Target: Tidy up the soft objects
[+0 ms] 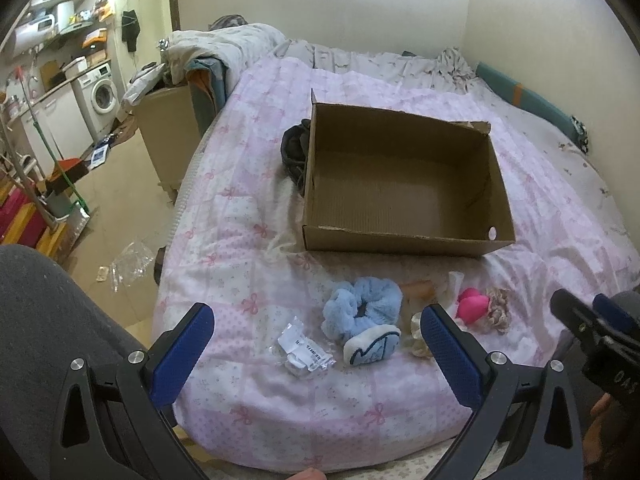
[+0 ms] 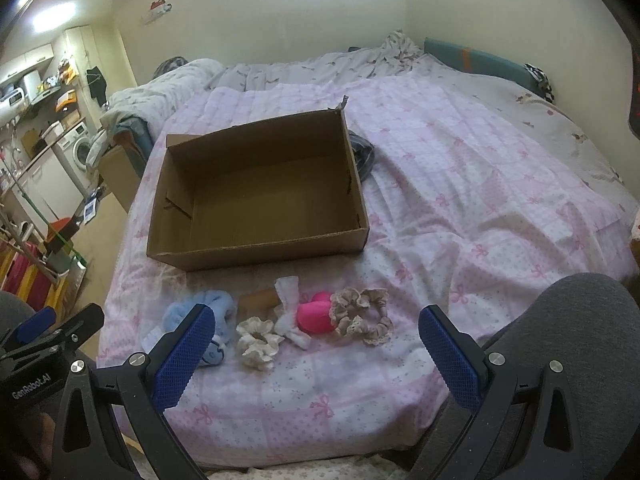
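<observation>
An open, empty cardboard box (image 1: 400,184) (image 2: 256,196) sits on the pink bed cover (image 1: 248,240). In front of it lies a row of soft items: a fluffy blue scrunchie (image 1: 362,304) (image 2: 224,308), a white-and-blue plush piece (image 1: 372,346), a cream scrunchie (image 2: 258,340), a white cloth bow (image 2: 290,312), a pink heart cushion (image 1: 474,306) (image 2: 316,316) and a beige lace scrunchie (image 1: 498,310) (image 2: 362,314). My left gripper (image 1: 318,344) is open above the near edge, empty. My right gripper (image 2: 316,344) is open and empty, also near the row.
A clear plastic packet with a label (image 1: 304,354) lies left of the blue scrunchie. Dark clothing (image 1: 294,152) (image 2: 362,154) lies beside the box. A brown item (image 2: 258,300) lies behind the scrunchies. My knees (image 1: 48,300) (image 2: 560,320) flank the bed. Cluttered floor and a washing machine (image 1: 100,96) are on the left.
</observation>
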The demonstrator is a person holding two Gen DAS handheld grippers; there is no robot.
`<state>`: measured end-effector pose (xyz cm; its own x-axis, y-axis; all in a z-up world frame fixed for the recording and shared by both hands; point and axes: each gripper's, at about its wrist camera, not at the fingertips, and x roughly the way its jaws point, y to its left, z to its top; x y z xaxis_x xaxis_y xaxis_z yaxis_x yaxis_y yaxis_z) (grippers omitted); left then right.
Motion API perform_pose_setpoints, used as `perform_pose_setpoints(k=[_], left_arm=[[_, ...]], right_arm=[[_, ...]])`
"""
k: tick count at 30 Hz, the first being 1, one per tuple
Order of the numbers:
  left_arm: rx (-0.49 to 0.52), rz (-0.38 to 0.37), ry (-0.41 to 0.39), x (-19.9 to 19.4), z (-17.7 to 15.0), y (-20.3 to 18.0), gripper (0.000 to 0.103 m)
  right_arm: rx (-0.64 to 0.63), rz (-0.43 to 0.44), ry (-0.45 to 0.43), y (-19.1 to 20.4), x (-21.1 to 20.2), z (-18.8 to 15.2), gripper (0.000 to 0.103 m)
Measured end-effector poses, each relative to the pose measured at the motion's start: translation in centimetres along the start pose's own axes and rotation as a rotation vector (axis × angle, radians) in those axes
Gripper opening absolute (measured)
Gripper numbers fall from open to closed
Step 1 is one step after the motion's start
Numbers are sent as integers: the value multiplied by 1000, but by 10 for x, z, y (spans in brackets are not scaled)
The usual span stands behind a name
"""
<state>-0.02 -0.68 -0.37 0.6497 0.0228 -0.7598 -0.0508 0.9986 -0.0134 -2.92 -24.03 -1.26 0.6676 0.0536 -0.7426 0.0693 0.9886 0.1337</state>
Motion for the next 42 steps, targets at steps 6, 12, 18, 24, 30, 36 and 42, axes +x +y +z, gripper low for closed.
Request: perform_pose_setpoints(k=[6,12,18,24,30,36,42], left_arm=[[13,-2,-3,-1,0,-2,103],[13,-1,-4,-1,-1,-3,103],[11,-1,-3,-1,0,-2,103],[12,-2,-1,-1,-1,-3,103],[14,-2,-3,-1,-1,-2,103],[13,-1,-4,-1,-1,-2,103],[6,-2,15,-1,1,-1,103]], right_arm=[[5,4,5,1,1,0,103],[4,8,1,0,1,0,103],[4,7,1,0,3,0,103],[4,9,1,0,3,0,103],[3,9,1,0,2,0,103],[0,11,4,0,3,0,103],[0,11,4,1,2,-1,103]])
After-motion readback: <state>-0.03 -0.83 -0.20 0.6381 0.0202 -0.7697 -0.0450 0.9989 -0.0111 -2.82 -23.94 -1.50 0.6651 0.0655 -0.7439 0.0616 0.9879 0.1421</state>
